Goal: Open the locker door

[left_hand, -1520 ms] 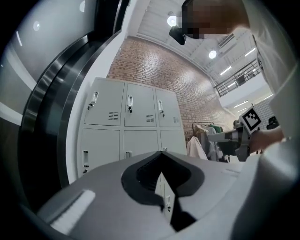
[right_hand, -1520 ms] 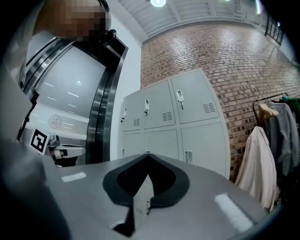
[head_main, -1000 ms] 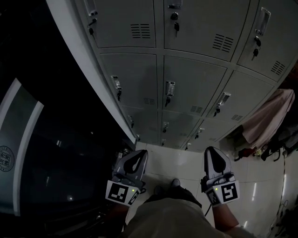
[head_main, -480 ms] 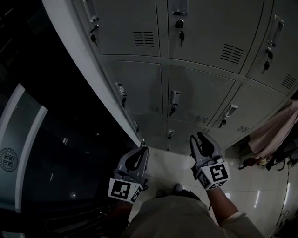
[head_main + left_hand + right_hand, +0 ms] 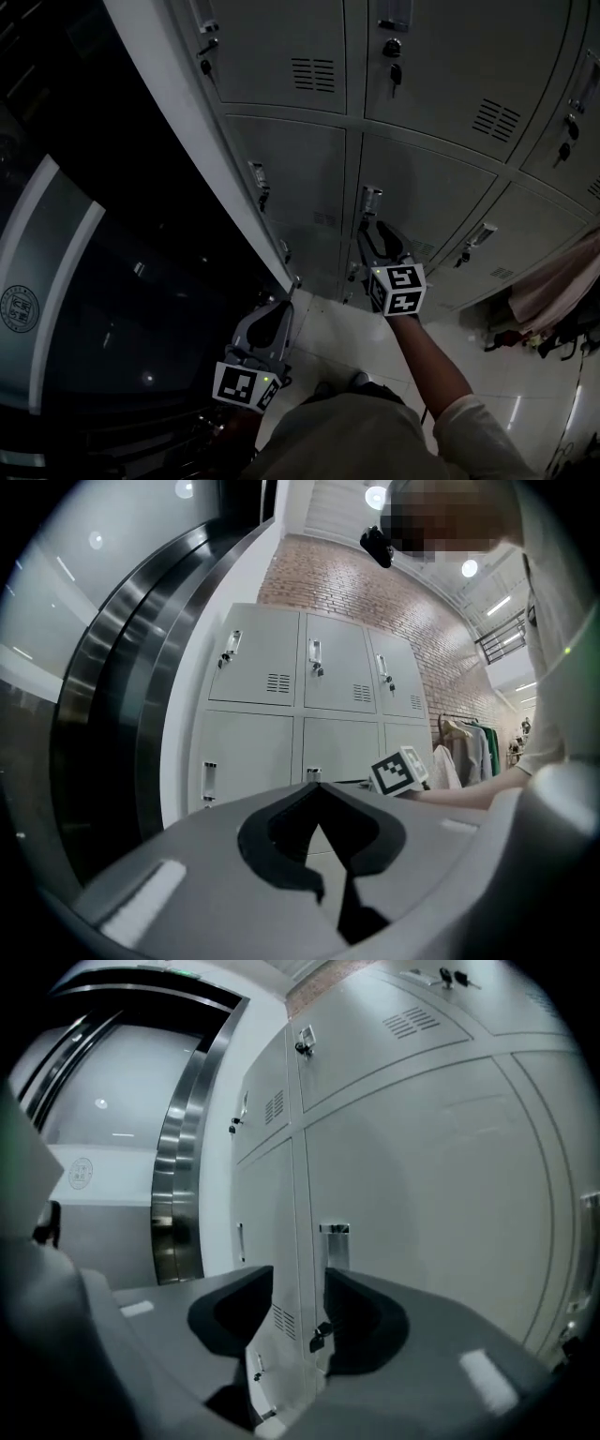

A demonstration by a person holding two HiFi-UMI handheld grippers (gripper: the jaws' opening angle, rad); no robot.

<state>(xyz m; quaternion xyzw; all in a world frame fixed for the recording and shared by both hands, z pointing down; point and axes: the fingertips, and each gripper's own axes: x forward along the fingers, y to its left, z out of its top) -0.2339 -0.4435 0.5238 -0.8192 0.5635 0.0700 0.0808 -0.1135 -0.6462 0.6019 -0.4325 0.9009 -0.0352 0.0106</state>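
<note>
**Head view.** The locker door is in the middle column, second row from the top of the picture. It is closed and flush with its neighbours. The right hand-held gripper is up at that door, with its tips just below the recessed handle. Whether it touches the door cannot be told from here. The left hand-held gripper is low, over the tiled floor and well apart from any handle.

**Right gripper view adds:** The jaws are spread and have just been opening. The handle and a key hanging under it show through the gap. The pads press on nothing.

**Left gripper view adds:** Its own tips are pressed together with nothing between them. It shows the right one's marker cube and forearm from the side, against the lower lockers. It also shows garments on a rail and a brick wall, which the head view lacks.

**Against one second ago:** The right one was then low beside the person's leg, level with the left one and with its jaws together. Now it is raised to the door with the arm stretched out. The left one stays low, in much the same spot in the picture.
</note>
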